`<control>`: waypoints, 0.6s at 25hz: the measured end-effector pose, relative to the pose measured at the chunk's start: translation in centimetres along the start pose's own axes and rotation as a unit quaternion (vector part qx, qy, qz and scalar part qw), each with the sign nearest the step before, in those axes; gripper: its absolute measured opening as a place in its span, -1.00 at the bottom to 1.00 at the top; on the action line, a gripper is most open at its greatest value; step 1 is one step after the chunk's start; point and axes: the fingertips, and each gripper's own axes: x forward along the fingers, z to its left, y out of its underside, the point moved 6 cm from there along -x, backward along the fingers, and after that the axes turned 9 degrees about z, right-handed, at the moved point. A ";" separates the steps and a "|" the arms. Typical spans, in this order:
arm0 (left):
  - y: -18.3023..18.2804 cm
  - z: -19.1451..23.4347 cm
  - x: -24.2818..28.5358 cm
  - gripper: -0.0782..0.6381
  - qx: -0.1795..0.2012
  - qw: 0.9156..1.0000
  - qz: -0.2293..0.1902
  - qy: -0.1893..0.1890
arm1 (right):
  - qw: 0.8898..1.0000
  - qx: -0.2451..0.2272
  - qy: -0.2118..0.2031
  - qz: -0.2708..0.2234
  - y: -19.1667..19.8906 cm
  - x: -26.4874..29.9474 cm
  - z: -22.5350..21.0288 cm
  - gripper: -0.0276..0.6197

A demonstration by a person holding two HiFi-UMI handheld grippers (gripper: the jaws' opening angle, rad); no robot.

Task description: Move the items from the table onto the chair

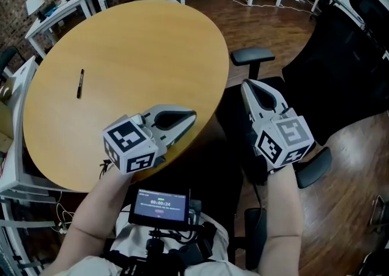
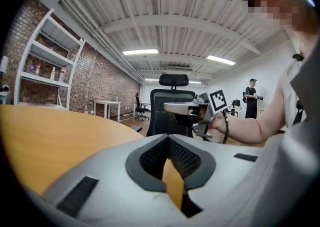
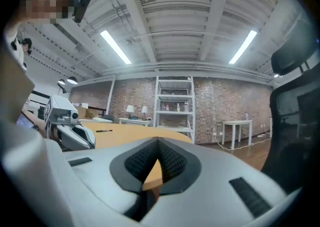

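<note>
Two tools nearest, both shut and both empty. Left tool (image 1: 189,117) over the near edge of the round light-wood counter (image 1: 146,37), jaws closed tip to tip with nothing between them, only counter wood showing through the hollow behind the pads. Right tool (image 1: 248,87) just off the counter's right edge, above the black office chair (image 1: 316,86), jaws likewise pressed together on nothing.

Seat of the chair mostly hidden under the right tool and too dark to read. Contents, if any, not readable from here.

Farther out, towards the counter's left edge and well apart from both tools: a slim black pen (image 1: 79,82), lying flat. No other loose item visible on the counter top.

Judged from that: probably near the end, with the pen likely the last piece to carry over. Left to do:
- Reach across to the left side of the counter.
- Close on the pen.
- Bring it past the right edge and set it down on the chair seat.

Likely a fiddly pick, the pen being thin and flat against the wood.
</note>
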 end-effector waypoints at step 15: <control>3.4 3.8 -12.1 -0.77 -0.038 0.991 -0.012 -0.129 | 0.978 -0.009 -0.209 -0.026 -5.1 8.5 15.2 -0.90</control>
